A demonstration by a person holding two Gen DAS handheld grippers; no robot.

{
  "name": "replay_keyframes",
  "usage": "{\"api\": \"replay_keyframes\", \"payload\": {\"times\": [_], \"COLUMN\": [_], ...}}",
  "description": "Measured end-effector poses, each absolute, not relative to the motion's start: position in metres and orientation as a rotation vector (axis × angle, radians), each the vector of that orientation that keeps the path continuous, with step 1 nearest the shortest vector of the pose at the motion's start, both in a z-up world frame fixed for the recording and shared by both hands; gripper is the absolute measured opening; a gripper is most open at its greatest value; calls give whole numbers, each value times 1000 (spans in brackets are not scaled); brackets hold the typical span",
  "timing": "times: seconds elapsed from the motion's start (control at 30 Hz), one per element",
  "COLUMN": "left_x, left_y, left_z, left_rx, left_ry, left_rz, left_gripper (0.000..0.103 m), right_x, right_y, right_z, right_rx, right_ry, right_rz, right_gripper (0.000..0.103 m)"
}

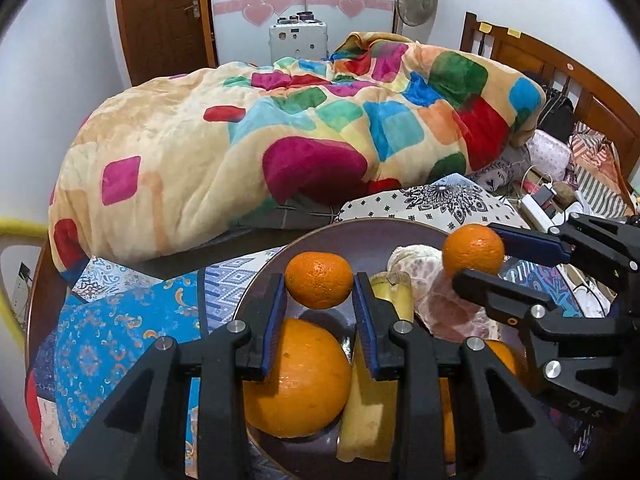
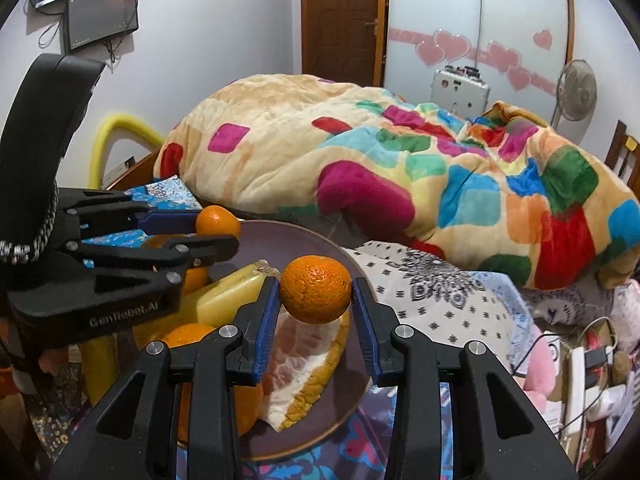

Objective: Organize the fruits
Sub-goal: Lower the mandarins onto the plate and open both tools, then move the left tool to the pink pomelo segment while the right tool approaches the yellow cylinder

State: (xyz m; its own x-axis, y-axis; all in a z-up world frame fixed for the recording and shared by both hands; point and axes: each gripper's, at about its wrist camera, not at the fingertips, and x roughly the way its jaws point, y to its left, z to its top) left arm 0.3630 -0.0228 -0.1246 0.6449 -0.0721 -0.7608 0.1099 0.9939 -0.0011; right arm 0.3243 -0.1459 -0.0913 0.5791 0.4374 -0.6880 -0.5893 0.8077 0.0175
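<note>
My left gripper [image 1: 320, 286] holds a small mandarin [image 1: 319, 280] between its blue-padded fingers [image 1: 278, 320], low in the middle of the left wrist view, lifted above the plate [image 1: 360, 228]. My right gripper [image 2: 315, 294] grips a second mandarin [image 2: 316, 289] the same way, centre of the right wrist view; in the left view that same gripper comes in from the right edge with its fruit at the middle right.

Below both held fruits lies the dark round plate, on the patterned blue bed cover [image 1: 120, 332]. On the plate I see a large orange [image 1: 298, 376] at the lower centre of the left view, partly behind my left fingers, with a yellow banana [image 1: 376, 396] just to its right. A peeled pomelo piece [image 2: 304, 364], pale pink flesh with yellow rind, sits under my right gripper. Another orange [image 2: 188, 334] shows at the lower left of the right view, though my fingers hide most of it, so I may be misjudging where it ends.

Behind the plate, a bulky blanket [image 1: 280, 132] with coloured squares fills the middle of both views.
</note>
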Motion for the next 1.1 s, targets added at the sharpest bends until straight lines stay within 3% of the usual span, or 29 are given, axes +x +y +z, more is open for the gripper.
{"api": "replay_keyframes", "payload": {"times": [0.2,0.43,0.53,1.1], "left_x": [360,355,348,266], "left_y": [-22,-19,-14,9], "left_z": [-123,-115,-109,-64], "left_rx": [40,34,10,1], "left_ry": [845,829,823,726], "left_rz": [-97,-97,-105,-95], "left_gripper": [45,45,46,46], "right_x": [325,325,322,265], "right_y": [-143,-142,-143,-152], "right_z": [-97,-95,-92,-51], "right_rx": [-225,-240,-242,-212], "right_ry": [755,764,750,629], "right_rz": [618,613,612,588], "right_gripper": [34,35,45,45]}}
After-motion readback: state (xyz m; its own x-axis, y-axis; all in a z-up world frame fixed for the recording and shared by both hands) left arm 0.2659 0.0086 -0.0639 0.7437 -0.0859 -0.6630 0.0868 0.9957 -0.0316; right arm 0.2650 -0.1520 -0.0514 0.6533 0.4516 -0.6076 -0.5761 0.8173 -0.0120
